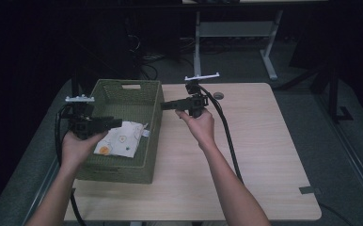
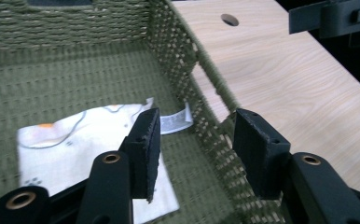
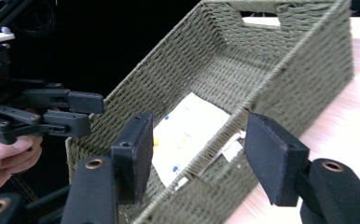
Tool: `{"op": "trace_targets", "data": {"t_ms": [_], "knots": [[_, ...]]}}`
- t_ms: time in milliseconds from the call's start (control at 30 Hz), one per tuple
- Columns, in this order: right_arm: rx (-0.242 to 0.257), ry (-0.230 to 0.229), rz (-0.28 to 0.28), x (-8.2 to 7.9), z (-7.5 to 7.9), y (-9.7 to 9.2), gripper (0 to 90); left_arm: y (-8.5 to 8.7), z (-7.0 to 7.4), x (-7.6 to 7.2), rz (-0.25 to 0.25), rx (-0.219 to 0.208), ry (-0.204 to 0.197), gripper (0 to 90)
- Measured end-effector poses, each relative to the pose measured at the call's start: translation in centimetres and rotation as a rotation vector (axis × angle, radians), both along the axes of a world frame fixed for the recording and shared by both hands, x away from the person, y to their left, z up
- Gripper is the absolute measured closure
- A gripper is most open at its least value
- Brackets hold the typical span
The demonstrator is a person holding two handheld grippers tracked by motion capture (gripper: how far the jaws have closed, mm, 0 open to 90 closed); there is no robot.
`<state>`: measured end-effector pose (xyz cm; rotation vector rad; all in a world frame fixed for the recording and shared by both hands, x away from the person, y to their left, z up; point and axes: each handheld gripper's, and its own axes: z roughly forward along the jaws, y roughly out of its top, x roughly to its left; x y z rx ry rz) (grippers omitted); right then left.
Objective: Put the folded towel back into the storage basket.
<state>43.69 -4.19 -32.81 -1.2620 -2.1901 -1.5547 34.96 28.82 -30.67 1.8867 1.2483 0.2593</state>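
Though room dark, pale wood table [image 1: 264,155]

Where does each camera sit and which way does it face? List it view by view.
High view: above the person's side, looking forward and down on the table; both forearms, left tongs, right tongs.
Left gripper view: on the left tongs, facing into the basket; own jaws.
Right gripper view: on the right tongs, facing the basket from outside; own jaws.
All share the folded cloth.

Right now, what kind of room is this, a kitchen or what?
Probably a lab or workshop, not a kitchen: a plain wooden table with a cable hole, cables on the dark floor, and another desk frame behind.
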Motion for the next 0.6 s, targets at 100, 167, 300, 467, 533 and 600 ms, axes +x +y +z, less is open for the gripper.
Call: {"op": "trace_targets", "data": {"t_ms": [100, 167, 300, 467, 533, 600], "knots": [[0.001, -0.003, -0.009, -0.1, -0.1, -1.0, 40.3, -0.9, 0.1, -0.2, -0.007, -0.002, -0.006, 50.6], [0.007, -0.001, -0.016, -0.2, -0.1, -1.7, 40.1, -1.4, 0.2, -0.3, -0.007, -0.006, -0.008, 49.9], [0.016, -0.001, -0.019, -0.3, -0.2, -2.9, 39.0, -2.4, 0.4, -0.5, -0.012, -0.009, -0.014, 48.2], [0.025, 0.01, -0.024, -0.3, -0.5, -4.2, 37.7, -3.5, 0.5, -0.6, -0.019, -0.005, -0.014, 46.2], [0.028, 0.012, -0.027, -0.3, -0.6, -4.6, 37.6, -3.8, 0.5, -0.6, -0.021, -0.007, -0.015, 46.0], [0.032, 0.012, -0.028, -0.4, -0.6, -5.0, 37.2, -4.2, 0.5, -0.6, -0.025, -0.003, -0.012, 45.7]]}}
